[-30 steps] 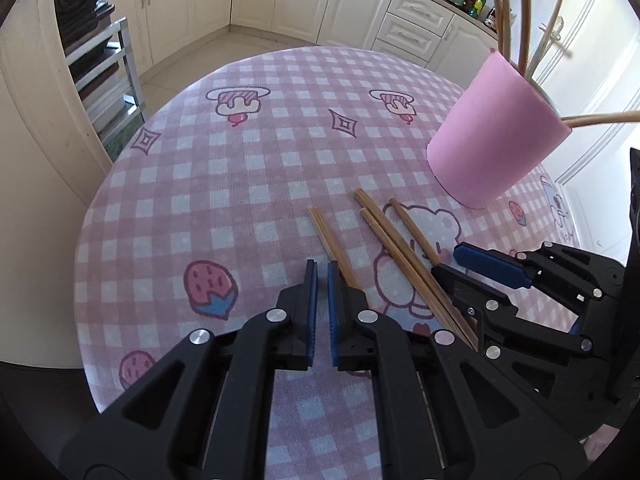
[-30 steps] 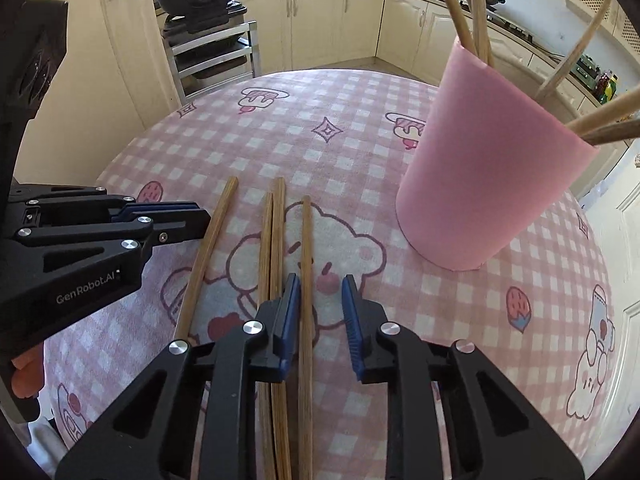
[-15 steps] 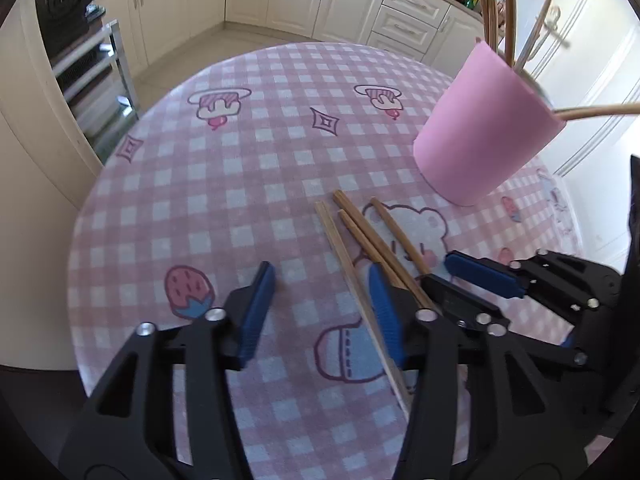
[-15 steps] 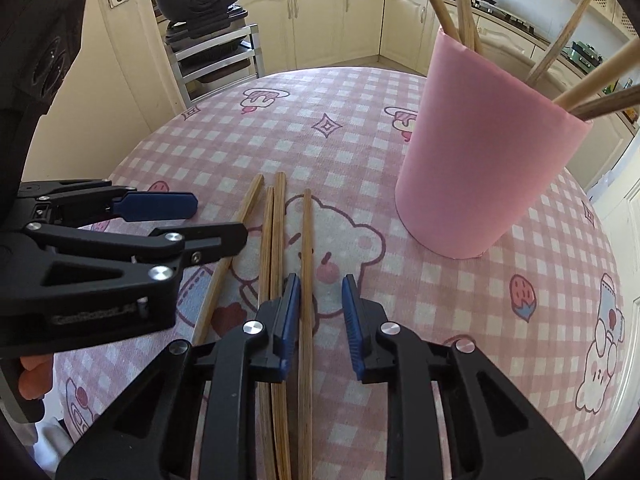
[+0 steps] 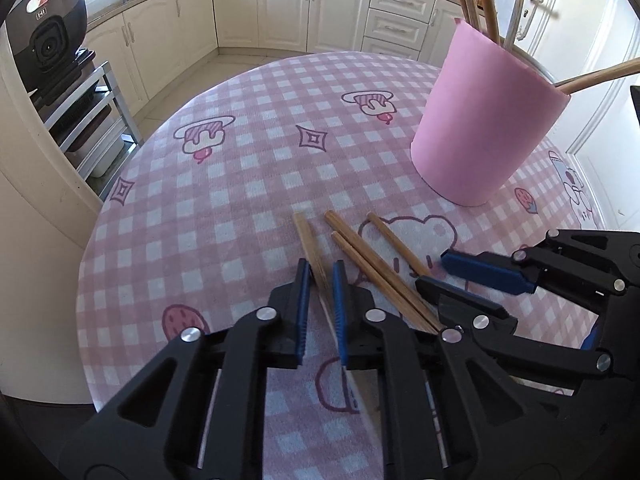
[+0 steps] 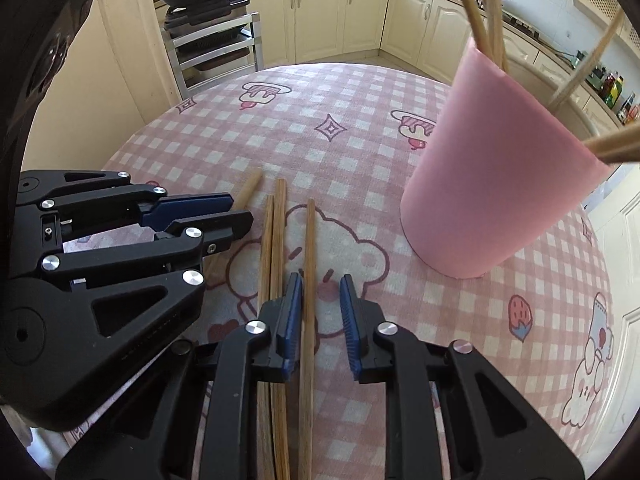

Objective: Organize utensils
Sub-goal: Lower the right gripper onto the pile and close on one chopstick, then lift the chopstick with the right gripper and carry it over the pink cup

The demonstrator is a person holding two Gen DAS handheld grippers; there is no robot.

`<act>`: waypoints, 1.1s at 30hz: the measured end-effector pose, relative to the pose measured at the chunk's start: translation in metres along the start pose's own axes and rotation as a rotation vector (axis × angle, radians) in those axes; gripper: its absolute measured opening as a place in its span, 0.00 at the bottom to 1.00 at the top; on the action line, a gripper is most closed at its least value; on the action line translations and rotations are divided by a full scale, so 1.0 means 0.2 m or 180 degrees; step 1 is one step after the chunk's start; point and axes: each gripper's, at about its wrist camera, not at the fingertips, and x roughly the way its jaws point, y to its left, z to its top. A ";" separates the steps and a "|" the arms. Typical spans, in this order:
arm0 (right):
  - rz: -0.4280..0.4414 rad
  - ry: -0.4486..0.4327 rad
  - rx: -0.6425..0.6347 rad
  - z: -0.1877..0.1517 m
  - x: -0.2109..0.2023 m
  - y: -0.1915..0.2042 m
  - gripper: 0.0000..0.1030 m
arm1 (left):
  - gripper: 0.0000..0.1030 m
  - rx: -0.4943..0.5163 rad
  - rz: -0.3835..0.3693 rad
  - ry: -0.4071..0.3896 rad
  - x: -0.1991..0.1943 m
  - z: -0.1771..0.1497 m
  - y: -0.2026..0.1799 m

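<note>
Start at the bottom of each wrist view. Your left claw (image 5: 320,280) has just been closing and is now pinching the left-hand chopstick (image 5: 306,232) between its blue pads. That stick is the outermost of the 4 lying on the bench (image 6: 360,92).

Your right claw (image 6: 321,284) has also just been closing, and the right-hand chopstick (image 6: 309,240) is between its pads. It lies against the left pad, with a sliver of cloth showing on the other side. I would not call that a pinch yet.

What matters for the coming move is the long axis. Both sticks run almost straight along the line their claw points, from the bottom of the frame up toward the middle. Each claw therefore holds its stick partway along, with a long free end sticking out ahead.

The middle pair (image 6: 273,232) lies untouched between your 2 claws, parallel and side by side, just beside the right-hand chopstick.

Further up and to the right in both views is the pink cup (image 6: 492,184). It stands upright on the cloth and several sticks (image 6: 486,4) are already leaning out of it. The cup fills far more of the right wrist view, so I judge your right hand to be the nearer one.

From either claw the route would be up and to the right. Each stick would also need swinging from flat to near upright before its tip clears the rim, and the leaning sticks crowd that opening.
</note>
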 end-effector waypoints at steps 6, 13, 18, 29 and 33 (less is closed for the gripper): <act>-0.0090 -0.0065 0.0056 -0.02 -0.01 0.02 0.04 | 0.06 -0.0129 -0.0165 -0.0006 -0.02 0.00 0.04; 0.0040 -0.0425 0.0274 -0.05 -0.22 -0.02 0.05 | 0.06 -0.0157 -0.0393 -0.0252 -0.22 0.01 0.05; 0.0059 -0.0794 0.0331 -0.07 -0.44 -0.01 0.05 | 0.06 -0.0123 -0.0543 -0.0579 -0.45 0.03 0.03; 0.0054 -0.1329 0.0467 -0.13 -0.78 -0.02 0.05 | 0.06 -0.0055 -0.0837 -0.1047 -0.76 0.02 -0.01; 0.0079 -0.1406 0.0457 -0.15 -0.85 -0.01 0.05 | 0.06 -0.0110 -0.0961 -0.1175 -0.82 0.00 0.00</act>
